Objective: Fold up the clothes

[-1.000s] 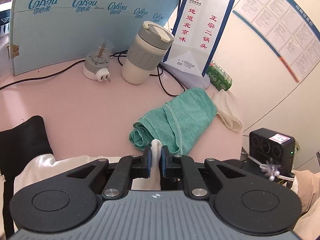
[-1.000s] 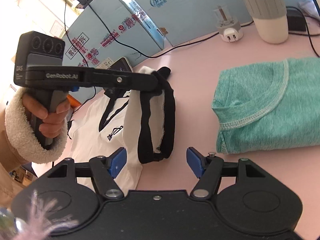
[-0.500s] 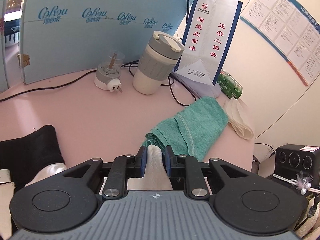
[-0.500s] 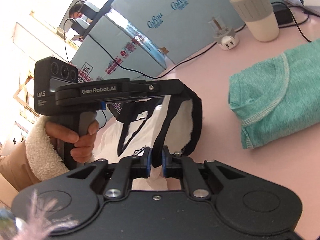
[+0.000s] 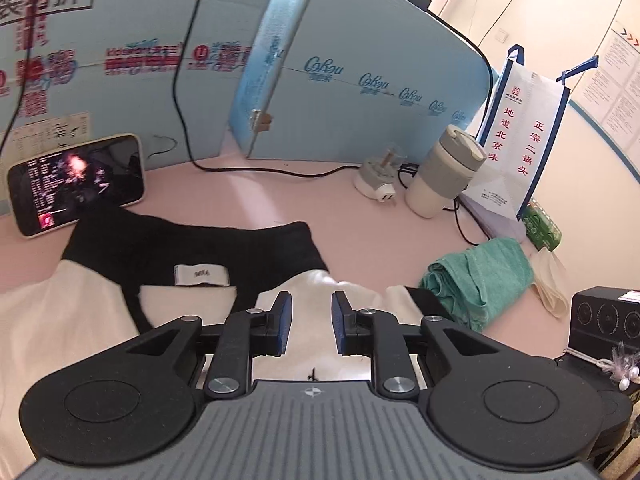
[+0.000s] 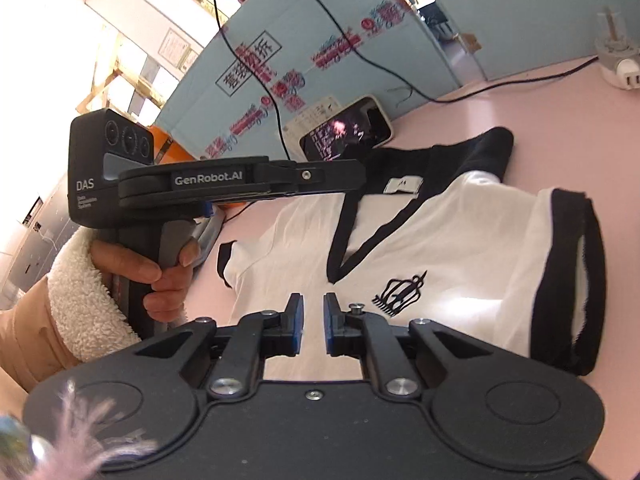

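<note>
A white shirt (image 6: 472,248) with a black V collar and a crown logo lies on the pink table (image 6: 560,112), its right side folded over with the black-edged sleeve on top. In the left wrist view the shirt (image 5: 72,320) shows its black collar and neck label. My left gripper (image 5: 311,320) hovers over the white cloth just below the collar. Its jaws are opening and the pads press on nothing. Seen from the side, the left gripper (image 6: 356,174) is held by a hand (image 6: 160,272). My right gripper (image 6: 313,320) is over the shirt's chest, jaws opening a little, nothing pinched.
A folded green cloth (image 5: 480,280) lies right of the shirt. A phone (image 5: 76,184) leans on the blue boards (image 5: 360,92) behind the collar. Farther right stand a plug adapter (image 5: 378,184), a lidded cup (image 5: 444,172) and a white bag (image 5: 516,148), with cables around them.
Both grippers were shut on the shirt's lifted edge half a second ago; both have let go. The left view has swung left from the green cloth to the collar. The shirt now lies flat.
</note>
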Action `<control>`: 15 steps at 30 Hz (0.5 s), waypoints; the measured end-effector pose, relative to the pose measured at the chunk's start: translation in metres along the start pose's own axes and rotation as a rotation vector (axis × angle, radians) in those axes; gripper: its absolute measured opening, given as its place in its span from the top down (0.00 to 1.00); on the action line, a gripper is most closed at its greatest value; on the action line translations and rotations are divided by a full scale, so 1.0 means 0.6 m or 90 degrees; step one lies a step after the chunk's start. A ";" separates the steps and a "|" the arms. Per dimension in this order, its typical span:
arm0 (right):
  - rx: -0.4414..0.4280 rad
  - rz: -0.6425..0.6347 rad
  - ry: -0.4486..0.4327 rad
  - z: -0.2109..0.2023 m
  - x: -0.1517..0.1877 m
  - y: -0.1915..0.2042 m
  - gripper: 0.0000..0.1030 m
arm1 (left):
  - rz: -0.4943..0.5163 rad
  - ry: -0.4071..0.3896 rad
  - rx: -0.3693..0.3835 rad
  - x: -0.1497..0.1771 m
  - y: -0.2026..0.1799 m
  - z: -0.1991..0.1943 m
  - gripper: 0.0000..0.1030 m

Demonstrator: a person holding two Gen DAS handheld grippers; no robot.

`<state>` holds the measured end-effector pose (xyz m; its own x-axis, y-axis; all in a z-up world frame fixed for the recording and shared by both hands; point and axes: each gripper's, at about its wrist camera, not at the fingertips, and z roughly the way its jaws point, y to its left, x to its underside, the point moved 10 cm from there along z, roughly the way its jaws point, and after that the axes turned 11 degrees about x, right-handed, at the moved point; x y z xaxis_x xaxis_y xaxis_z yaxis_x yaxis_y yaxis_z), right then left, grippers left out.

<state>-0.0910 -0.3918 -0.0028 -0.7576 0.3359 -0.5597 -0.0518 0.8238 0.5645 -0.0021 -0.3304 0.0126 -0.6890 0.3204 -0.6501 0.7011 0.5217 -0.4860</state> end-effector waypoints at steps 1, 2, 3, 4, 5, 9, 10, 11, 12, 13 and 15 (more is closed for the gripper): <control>-0.003 0.003 0.004 -0.001 0.005 0.003 0.85 | -0.003 0.000 -0.003 0.006 0.004 -0.007 0.73; -0.001 0.008 0.007 -0.007 0.010 0.002 0.85 | -0.005 0.001 -0.005 0.011 0.006 -0.011 0.65; 0.005 0.014 0.006 -0.015 0.012 -0.002 0.84 | -0.005 0.004 -0.006 0.016 0.007 -0.012 0.64; 0.014 0.022 0.003 -0.024 0.015 -0.007 0.83 | -0.002 0.009 -0.007 0.021 0.006 -0.011 0.64; 0.027 0.030 -0.001 -0.036 0.017 -0.016 0.82 | 0.007 0.017 -0.005 0.026 0.002 -0.008 0.63; 0.095 0.071 -0.028 -0.089 0.021 -0.063 0.68 | 0.069 0.052 0.010 0.043 -0.037 0.019 0.57; 0.110 0.082 -0.038 -0.105 0.021 -0.077 0.66 | 0.087 0.060 0.013 0.046 -0.051 0.027 0.54; 0.125 0.093 -0.048 -0.120 0.019 -0.090 0.65 | 0.107 0.067 0.016 0.050 -0.067 0.035 0.47; 0.144 0.107 -0.062 -0.136 0.016 -0.106 0.62 | 0.131 0.075 0.020 0.054 -0.084 0.044 0.40; 0.163 0.121 -0.075 -0.152 0.013 -0.122 0.60 | 0.155 0.084 0.024 0.058 -0.102 0.052 0.38; 0.194 0.149 -0.102 -0.180 0.006 -0.154 0.60 | 0.207 0.104 0.032 0.068 -0.140 0.072 0.30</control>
<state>-0.1589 -0.5159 0.0087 -0.6136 0.5779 -0.5381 0.3231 0.8055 0.4967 -0.0812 -0.3952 0.0019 -0.4459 0.5877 -0.6751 0.8937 0.3336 -0.2999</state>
